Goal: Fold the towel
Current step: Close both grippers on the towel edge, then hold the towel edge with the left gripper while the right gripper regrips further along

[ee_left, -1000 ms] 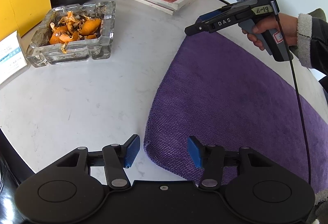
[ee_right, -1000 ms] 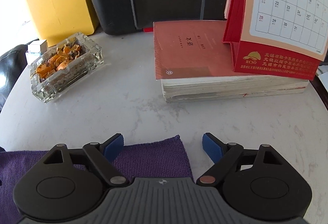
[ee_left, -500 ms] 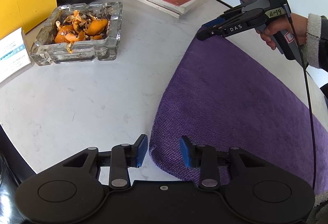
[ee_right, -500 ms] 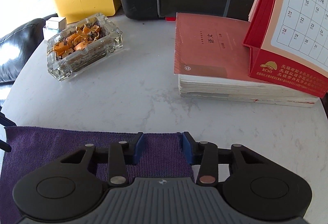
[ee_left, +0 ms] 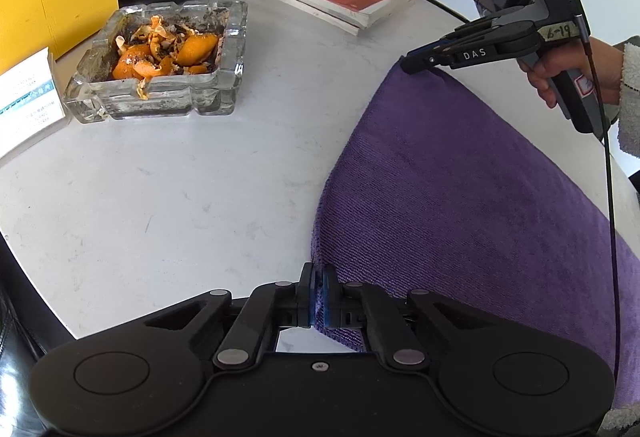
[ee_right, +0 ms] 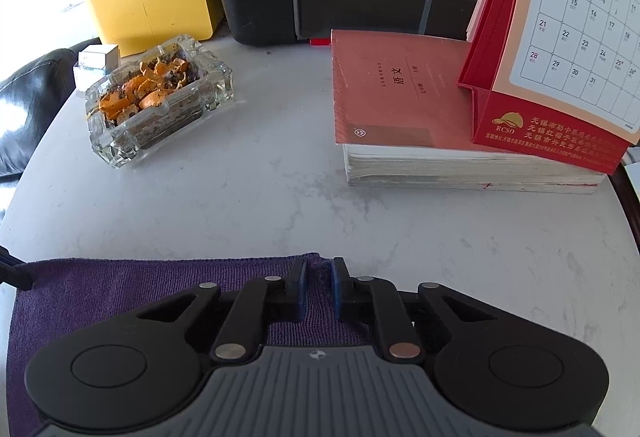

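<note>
- Towel: purple, lying flat and unfolded on the white bench, one edge facing the glass ashtray.
- Left gripper: pads fully closed, pinching the towel's near corner; cloth visible between the blue pads.
- Right gripper: jaws closing on the far corner of the same edge; a bunched ridge of cloth sits between the pads, small gap remaining, so grip judged not yet firm.
- Step in hand, as judged: secure both corners of one edge before lifting.
- To do it well: let the right pads seat fully before raising; lift both corners together and level, keeping the edge taut so it does not sag or twist.
- Carry the edge across to the opposite edge, corners matched.
- Risk: thin pinch at the right corner may slip; ashtray and book stack lie near the path.
</note>
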